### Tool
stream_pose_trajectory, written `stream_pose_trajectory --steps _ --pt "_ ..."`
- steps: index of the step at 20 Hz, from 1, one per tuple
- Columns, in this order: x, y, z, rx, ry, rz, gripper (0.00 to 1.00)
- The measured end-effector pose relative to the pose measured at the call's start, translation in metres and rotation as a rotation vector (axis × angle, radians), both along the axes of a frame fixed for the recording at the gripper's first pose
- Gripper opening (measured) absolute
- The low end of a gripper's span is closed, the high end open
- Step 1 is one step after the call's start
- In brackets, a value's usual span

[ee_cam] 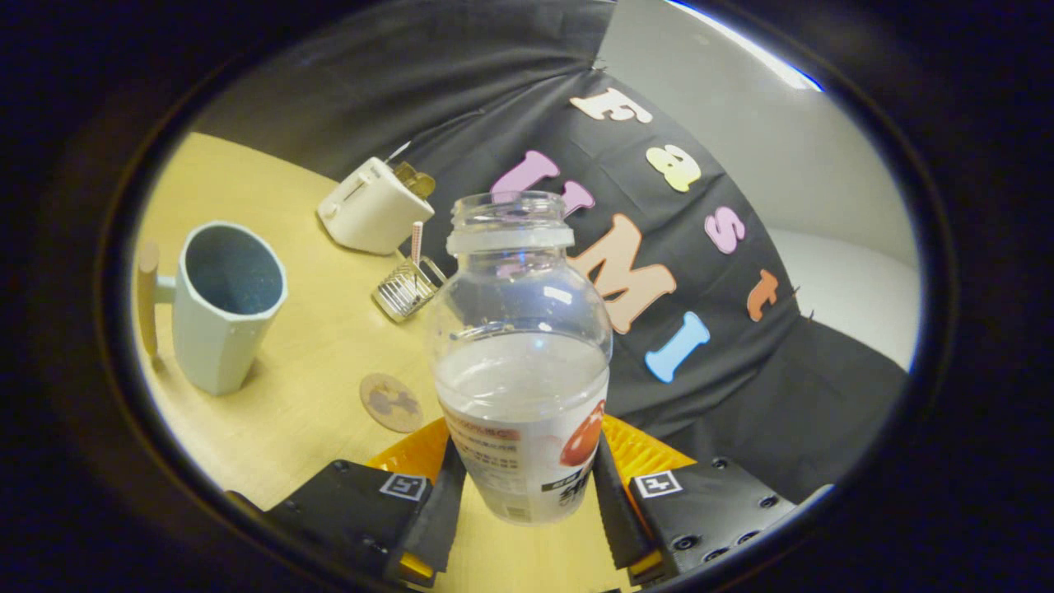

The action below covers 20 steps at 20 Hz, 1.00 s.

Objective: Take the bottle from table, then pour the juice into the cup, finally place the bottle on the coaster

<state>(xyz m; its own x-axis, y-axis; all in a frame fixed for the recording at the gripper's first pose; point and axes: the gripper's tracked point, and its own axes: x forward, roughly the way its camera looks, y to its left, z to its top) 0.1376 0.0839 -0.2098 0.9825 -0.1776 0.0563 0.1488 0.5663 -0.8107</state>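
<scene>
You are holding the bottle (523, 354) between the jaws (525, 486), which are closing on its labelled lower body from both sides, a finger pressing on each flank. The bottle is standing roughly upright in the grip, cap off, neck open, with pale liquid filling about the lower half. Whether its base is resting on the tabletop (321, 362) or is lifted clear, I cannot tell.

Beyond the fingers and off to one side, the coaster (391, 402) is lying flat on the tabletop, just beside the bottle. Farther out the cup (222, 305) is standing with its mouth open and its handle turned away from the bottle. Behind it a white toaster (375, 206) and a small wire rack (405, 288) are sitting near the booth wall.

Judgement: the pour has yet to start. Risks: the grip is sitting low, so the bottle could be pivoting or slipping as you tilt it; the open neck could be spilling early if you tilt before reaching the cup; a hasty swing could be knocking the cup over.
</scene>
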Motion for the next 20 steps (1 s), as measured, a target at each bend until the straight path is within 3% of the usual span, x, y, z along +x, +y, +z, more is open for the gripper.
stream_pose_trajectory --steps 12,20 --pt "0.009 0.012 0.012 -0.25 0.021 -0.029 0.75" --pt "0.011 0.036 0.019 -0.461 -0.016 0.004 0.75"
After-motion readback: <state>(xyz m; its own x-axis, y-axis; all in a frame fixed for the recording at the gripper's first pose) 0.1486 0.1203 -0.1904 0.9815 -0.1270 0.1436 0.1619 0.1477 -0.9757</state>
